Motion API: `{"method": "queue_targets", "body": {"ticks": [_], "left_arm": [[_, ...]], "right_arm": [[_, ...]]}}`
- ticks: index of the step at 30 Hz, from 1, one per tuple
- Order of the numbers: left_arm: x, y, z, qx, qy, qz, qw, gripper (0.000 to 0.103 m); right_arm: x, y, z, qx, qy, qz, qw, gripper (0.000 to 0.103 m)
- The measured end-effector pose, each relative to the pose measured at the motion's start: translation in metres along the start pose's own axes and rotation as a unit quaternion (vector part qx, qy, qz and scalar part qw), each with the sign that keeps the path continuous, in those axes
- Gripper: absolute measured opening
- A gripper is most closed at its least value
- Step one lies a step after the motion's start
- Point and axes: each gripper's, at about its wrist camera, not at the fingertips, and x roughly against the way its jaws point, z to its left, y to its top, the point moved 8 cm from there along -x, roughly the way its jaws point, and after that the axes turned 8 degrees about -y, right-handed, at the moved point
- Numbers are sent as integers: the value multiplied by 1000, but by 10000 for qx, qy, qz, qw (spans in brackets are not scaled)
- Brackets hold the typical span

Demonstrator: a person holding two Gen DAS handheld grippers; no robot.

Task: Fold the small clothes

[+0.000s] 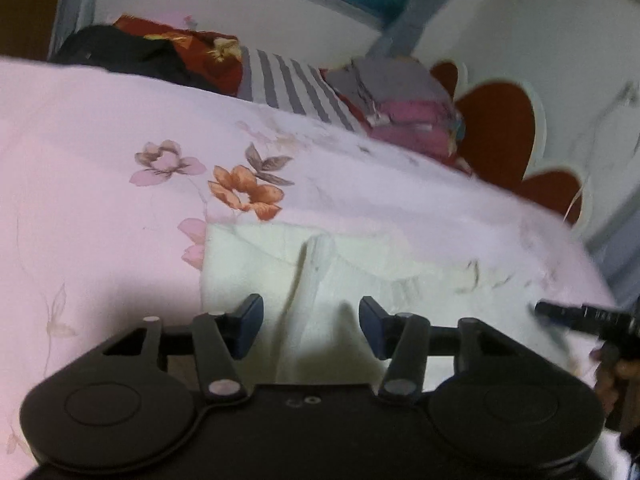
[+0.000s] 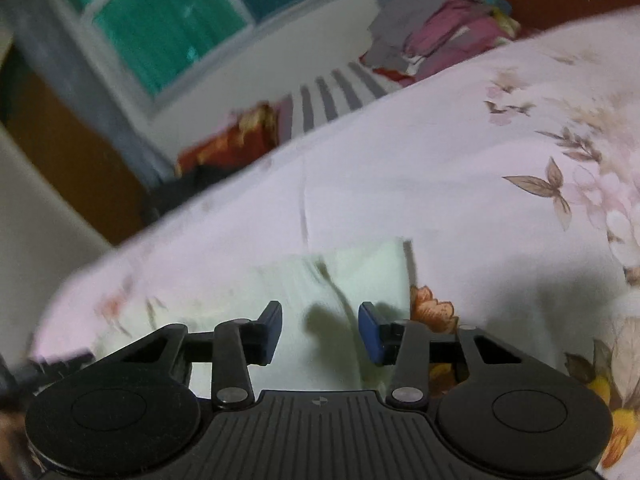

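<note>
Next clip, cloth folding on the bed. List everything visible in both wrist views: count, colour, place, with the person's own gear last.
small garment: one, cream, lying on the bedsheet just ahead of both grippers
bedsheet: one, pale pink with flower print, covers the bed
striped cloth: one, grey and white, far edge of the bed
folded clothes pile: one stack, grey on top, pink below, beside the striped cloth
red floral cloth: one, far left, with a black cloth in front of it
headboard: one, red-brown with white scalloped trim, right
window: one, teal, on the far wall
left hand-held gripper: black, blue pads, open over the garment
right hand-held gripper: black, blue pads, open over the garment
</note>
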Motion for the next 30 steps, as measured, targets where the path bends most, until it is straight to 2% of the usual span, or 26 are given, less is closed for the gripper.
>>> {"method": "queue_targets", "body": {"ticks": [2,4,5,6,7,8,11,12,14,18,19,21,22,24,25,26,27,28,30], "left_arm": [[-3,-3,-3,-203,140,50,9997,48],[-3,-4,-4,-268,168,34,9995,29],[-3,-4,-3,-134,16,-19,9999,7],[0,-4,-1,9,-79,-108,9999,5],[6,-2,1,72,-99,-310,9994,5],[11,1,1,70,-131,-491,9987,4],[26,6,3,41,-124,-910,9958,3],[28,7,5,73,-113,-955,9953,3],[21,6,11,186,-41,-777,9968,3],[0,-1,19,301,161,-402,9986,3],[-1,-2,19,292,175,-391,9987,4],[-2,-1,18,268,196,-358,9988,11],[2,0,17,249,254,-380,9986,19],[17,2,6,-55,479,-592,9971,53],[24,3,-5,-263,548,-758,9953,58],[28,1,-20,-462,464,-840,9943,59],[26,-2,-36,-613,312,-779,9946,59],[20,-7,-52,-756,186,-691,9946,59],[4,-17,-81,-1044,-17,-476,9934,60]], "right_arm": [[-5,-8,3,372,-222,-27,9991,43],[-8,-12,9,672,-332,-59,9972,43],[-9,-14,12,840,-367,-62,9958,43],[-11,-14,17,987,-396,-50,9943,40],[-11,-16,21,1156,-372,-29,9926,7],[-10,-18,24,1261,-353,-46,9914,2],[-1,-6,20,1071,-442,-537,9918,2],[5,-3,16,970,-451,-713,9917,2],[9,0,7,823,-568,-894,9910,2],[-17,-12,-2,848,-875,-473,9914,2],[-20,-15,-1,893,-901,-449,9909,2],[-21,-16,0,903,-980,-442,9901,2],[-20,-15,1,916,-1010,-414,9898,2],[-14,-13,3,983,-1115,-474,9878,4],[-7,-11,6,1092,-1261,-613,9841,22],[3,-9,11,1201,-1350,-833,9800,35],[10,-10,19,1272,-1186,-997,9797,43],[12,-15,33,1377,-841,-976,9821,43],[8,-27,58,1731,-612,-864,9792,43]]}}
